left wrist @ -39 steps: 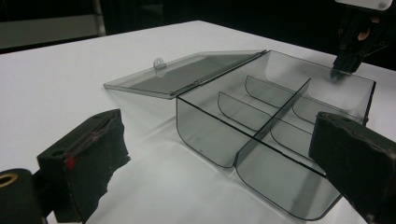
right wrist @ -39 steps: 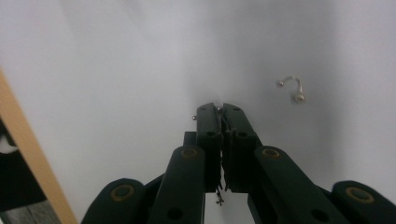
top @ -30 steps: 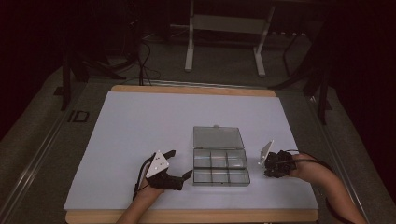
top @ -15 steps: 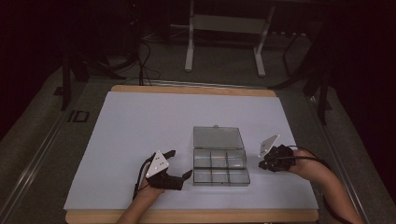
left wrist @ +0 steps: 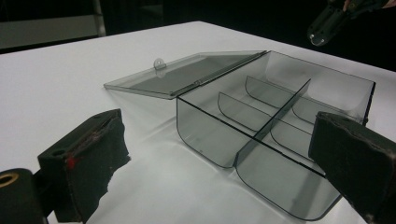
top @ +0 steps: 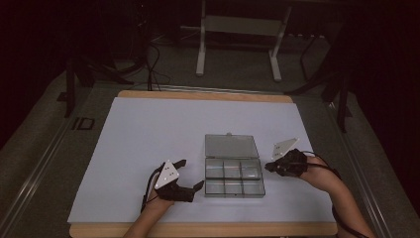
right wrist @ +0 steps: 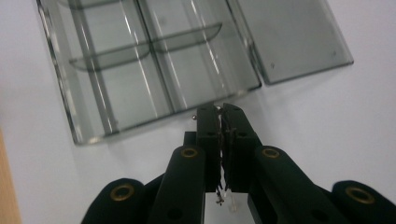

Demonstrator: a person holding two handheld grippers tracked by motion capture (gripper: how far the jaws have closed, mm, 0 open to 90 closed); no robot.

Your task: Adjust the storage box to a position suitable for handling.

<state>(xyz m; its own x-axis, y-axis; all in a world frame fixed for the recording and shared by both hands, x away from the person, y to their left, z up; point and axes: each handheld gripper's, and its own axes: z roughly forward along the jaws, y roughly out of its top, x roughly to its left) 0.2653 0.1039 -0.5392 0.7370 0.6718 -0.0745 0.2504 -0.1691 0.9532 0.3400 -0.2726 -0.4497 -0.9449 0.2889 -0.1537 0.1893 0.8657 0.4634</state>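
Note:
A clear plastic compartment box [top: 233,177] lies open on the white table, its lid [top: 231,147] folded flat on the far side. All its compartments look empty. My left gripper [top: 193,172] rests by the box's left side, jaws wide open with nothing between them; in the left gripper view [left wrist: 222,126] it faces the box [left wrist: 280,107]. My right gripper [top: 268,166] hovers just off the box's right side, jaws shut. In the right gripper view [right wrist: 220,109] the tips sit over the box's edge [right wrist: 140,70]. A tiny shiny speck [right wrist: 194,116] shows beside them; I cannot tell if it is held.
The white sheet [top: 148,129] covers the wooden table [top: 208,94], with wide room to the left of and beyond the box. The table's front edge [top: 198,229] lies close behind both hands. Dark floor, cables and a stand's legs [top: 237,44] lie beyond.
My right gripper has lifted slightly and edged toward the box, its top plate tilting flatter. The left gripper and the box have not moved.

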